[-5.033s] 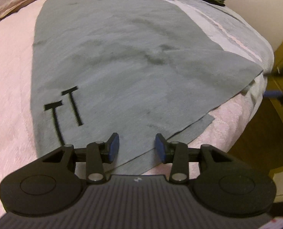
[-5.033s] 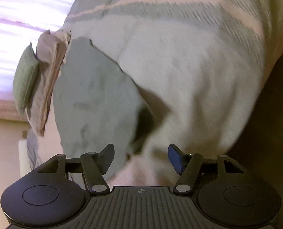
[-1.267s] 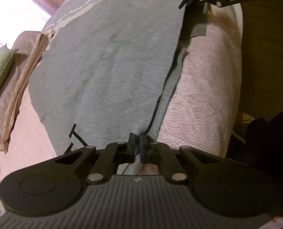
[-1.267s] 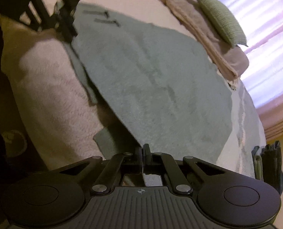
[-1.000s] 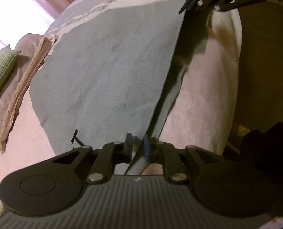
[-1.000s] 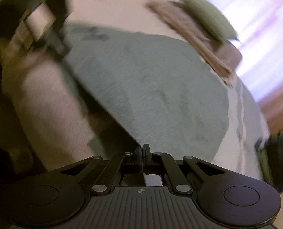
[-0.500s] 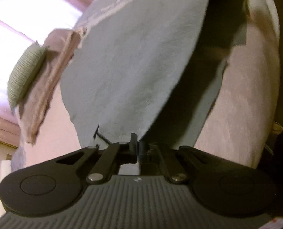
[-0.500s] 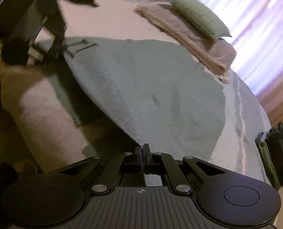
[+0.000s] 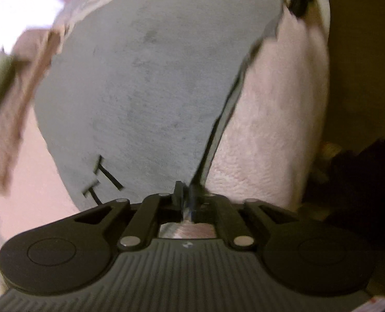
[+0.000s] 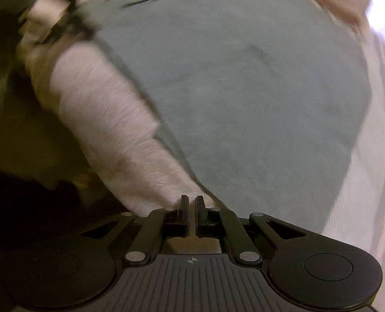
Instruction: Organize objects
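A grey cloth [image 9: 151, 83] is lying spread on a pink bed [image 9: 275, 119], its near edge being handled at the bed's side. A fold is judged to be in hand. The left gripper [image 9: 184, 197] is opening slightly, with the cloth's corner between its fingers. The right gripper [image 10: 191, 208] is being kept closed at the far corner; whether cloth is pinched cannot be told. Next, both corners would need carrying across together. No containers are being shown.
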Tool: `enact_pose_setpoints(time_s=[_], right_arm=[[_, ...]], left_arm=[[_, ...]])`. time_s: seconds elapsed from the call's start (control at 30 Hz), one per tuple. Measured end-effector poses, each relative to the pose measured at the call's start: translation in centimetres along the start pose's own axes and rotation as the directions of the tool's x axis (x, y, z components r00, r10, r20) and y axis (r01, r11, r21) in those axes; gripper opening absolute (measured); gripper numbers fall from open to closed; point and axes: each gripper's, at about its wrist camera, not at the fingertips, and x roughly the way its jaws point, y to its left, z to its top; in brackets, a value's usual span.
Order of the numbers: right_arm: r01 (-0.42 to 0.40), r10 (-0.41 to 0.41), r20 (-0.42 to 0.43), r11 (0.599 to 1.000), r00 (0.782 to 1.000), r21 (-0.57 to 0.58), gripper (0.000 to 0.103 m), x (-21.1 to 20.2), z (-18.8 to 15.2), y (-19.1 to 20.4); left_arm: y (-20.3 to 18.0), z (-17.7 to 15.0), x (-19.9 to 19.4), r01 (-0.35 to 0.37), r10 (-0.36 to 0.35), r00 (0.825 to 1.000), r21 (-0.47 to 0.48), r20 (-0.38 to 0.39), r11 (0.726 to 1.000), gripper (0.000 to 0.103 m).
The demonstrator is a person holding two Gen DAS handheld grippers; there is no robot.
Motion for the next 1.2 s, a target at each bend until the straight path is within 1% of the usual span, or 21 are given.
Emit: enact_pose_setpoints(time_s=[0.03, 0.07, 0.1, 0.13, 0.17, 0.23, 0.27, 0.33, 0.37, 0.4, 0.43, 0.53, 0.6, 0.67, 0.7, 0.73, 0.8, 0.87, 0.93, 1.0, 1.2], right_arm=[[-0.029, 0.027, 0.026, 0.996, 0.999, 0.088, 0.001, -1.2, 0.4, -1.7], [-0.055, 0.045, 0.067, 0.986, 0.997, 0.158, 0.008, -2.2, 0.8, -3.2], [-0.079, 0.054, 0.114, 0.971, 0.992, 0.227, 0.023, -3.1, 1.3, -4.6], [-0.093, 0.047, 0.159, 0.951, 0.986, 0.295, 0.034, -3.6, 1.8, -6.0], [-0.104, 0.031, 0.205, 0.929, 0.978, 0.355, 0.052, -3.6, 2.4, -7.2], [-0.086, -0.037, 0.255, 0.887, 0.966, 0.454, 0.055, -2.1, 3.5, -8.4], [-0.064, -0.070, 0.245, 0.863, 0.967, 0.500, 0.055, -0.9, 3.7, -8.7], [0.019, -0.117, 0.136, 0.823, 0.984, 0.567, 0.055, 2.0, 4.0, -9.0], [0.074, -0.140, 0.073, 0.819, 0.988, 0.569, 0.055, 3.3, 3.5, -8.6], [0.105, -0.170, 0.069, 0.828, 0.983, 0.551, 0.056, 3.6, 2.7, -7.8], [0.122, -0.185, 0.063, 0.833, 0.981, 0.540, 0.058, 3.5, 2.0, -7.0], [0.119, -0.117, -0.040, 0.809, 0.992, 0.576, 0.062, 2.7, 0.0, -5.9], [0.123, -0.069, -0.112, 0.786, 0.991, 0.606, 0.062, 2.1, -0.6, -5.8], [0.120, -0.023, -0.157, 0.752, 0.987, 0.648, 0.062, 0.8, -0.7, -5.7], [0.101, -0.004, -0.144, 0.731, 0.990, 0.675, 0.062, -0.2, -0.6, -5.6], [0.081, 0.000, -0.115, 0.713, 0.993, 0.696, 0.062, -1.8, -0.3, -5.3], [0.051, -0.016, -0.056, 0.701, 0.998, 0.711, 0.062, -5.5, 0.8, -4.2], [0.025, -0.038, 0.002, 0.696, 0.999, 0.717, 0.062, -9.5, 2.3, -2.6], [-0.002, -0.054, 0.054, 0.695, 0.997, 0.719, 0.063, -12.6, 4.7, -1.4], [-0.023, -0.080, 0.107, 0.687, 0.991, 0.726, 0.065, -15.7, 6.0, 0.6], [-0.033, -0.128, 0.149, 0.637, 0.981, 0.770, 0.069, -19.9, 7.7, 5.2]], left_arm=[[1.5, 0.0, -0.7, 0.068, -0.068, 0.998, -0.086, 0.006, 0.994, 0.013], [3.0, -0.1, -1.4, 0.115, -0.113, 0.993, -0.179, 0.019, 0.977, 0.018], [4.4, -0.3, -2.0, 0.126, -0.119, 0.992, -0.272, 0.043, 0.954, 0.021], [5.9, -0.5, -2.4, 0.117, -0.099, 0.993, -0.372, 0.068, 0.921, 0.028], [7.2, -0.7, -2.4, 0.105, -0.076, 0.994, -0.458, 0.081, 0.883, 0.033], [9.5, -1.0, -1.1, 0.041, -0.005, 0.998, -0.618, 0.060, 0.785, 0.036], [10.3, -1.2, 0.0, 0.009, 0.014, 0.999, -0.677, 0.029, 0.736, 0.036], [11.1, -1.8, 2.7, -0.065, -0.006, 0.996, -0.762, -0.090, 0.644, 0.036], [11.0, -2.2, 3.6, -0.086, -0.029, 0.991, -0.785, -0.131, 0.613, 0.036], [10.5, -2.7, 3.8, -0.093, -0.035, 0.990, -0.803, -0.140, 0.588, 0.036], [10.0, -2.9, 3.6, -0.099, -0.037, 0.988, -0.807, -0.148, 0.582, 0.036], [7.7, -3.5, 2.4, -0.108, -0.087, 0.976, -0.787, -0.201, 0.607, 0.037], [6.7, -4.1, 1.8, -0.120, -0.150, 0.953, -0.780, -0.264, 0.614, 0.038], [6.4, -4.6, 0.3, -0.130, -0.186, 0.938, -0.795, -0.292, 0.593, 0.037], [6.5, -4.7, -0.9, -0.131, -0.197, 0.935, -0.802, -0.296, 0.583, 0.037], [6.8, -4.6, -2.4, -0.125, -0.204, 0.935, -0.808, -0.290, 0.575, 0.037], [7.8, -4.0, -6.2, -0.102, -0.182, 0.953, -0.821, -0.243, 0.562, 0.040], [8.2, -3.3, -9.7, -0.085, -0.157, 0.965, -0.817, -0.210, 0.571, 0.062], [9.1, -2.2, -13.0, -0.070, -0.116, 0.978, -0.795, -0.174, 0.602, 0.068], [9.6, -1.7, -16.1, -0.063, -0.077, 0.987, -0.769, -0.144, 0.636, 0.068], [9.7, -1.5, -21.1, -0.077, -0.003, 0.994, -0.719, -0.110, 0.691, 0.072]])
